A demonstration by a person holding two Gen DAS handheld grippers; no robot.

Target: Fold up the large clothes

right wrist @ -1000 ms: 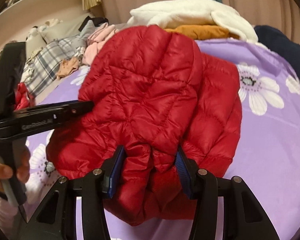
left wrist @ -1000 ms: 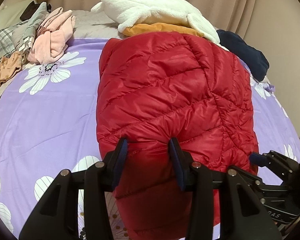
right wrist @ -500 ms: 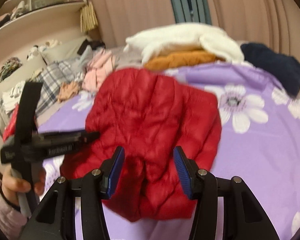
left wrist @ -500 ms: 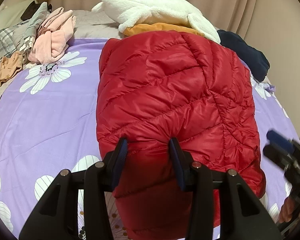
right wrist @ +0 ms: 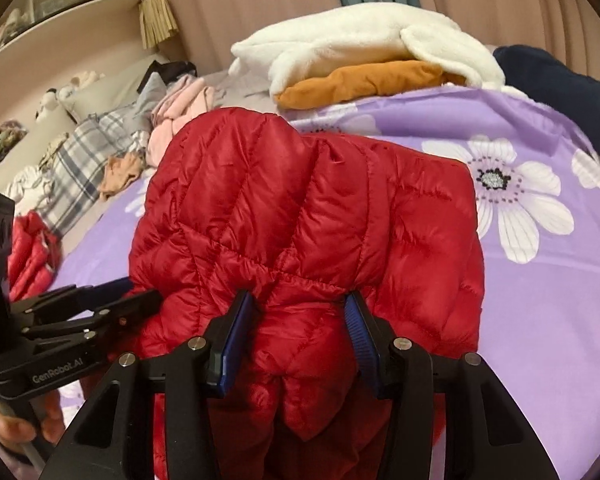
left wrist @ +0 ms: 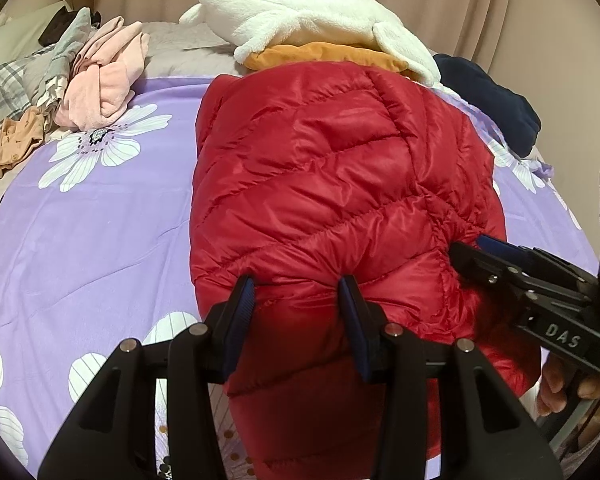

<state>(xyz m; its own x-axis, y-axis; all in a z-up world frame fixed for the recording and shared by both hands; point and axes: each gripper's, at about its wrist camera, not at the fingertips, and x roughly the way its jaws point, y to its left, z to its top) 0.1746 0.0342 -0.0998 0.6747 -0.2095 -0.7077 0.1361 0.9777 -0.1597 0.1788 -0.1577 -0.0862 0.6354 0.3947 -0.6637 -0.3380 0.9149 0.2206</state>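
A red quilted puffer jacket (left wrist: 332, 184) lies folded on the purple flowered bedspread (left wrist: 92, 232), running away from me. My left gripper (left wrist: 298, 292) has its jaws apart with a bunch of the jacket's near edge between them. My right gripper (right wrist: 300, 304) likewise has jacket (right wrist: 300, 208) fabric bunched between its parted jaws. Whether the fingers press the fabric, I cannot tell. The right gripper also shows at the jacket's right side in the left wrist view (left wrist: 472, 248), and the left gripper shows at the jacket's left side in the right wrist view (right wrist: 140, 292).
A white fleece (left wrist: 308, 12) lies on an orange garment (left wrist: 324, 54) at the far end of the bed. A navy garment (left wrist: 496, 96) lies at the far right. Pink (left wrist: 104, 80) and plaid clothes (left wrist: 4, 92) are piled far left. Shelves (right wrist: 60, 8) stand left.
The right gripper pulled back off the jacket half a second ago and has come back onto its near right edge. The left gripper has stayed in place on the near edge.
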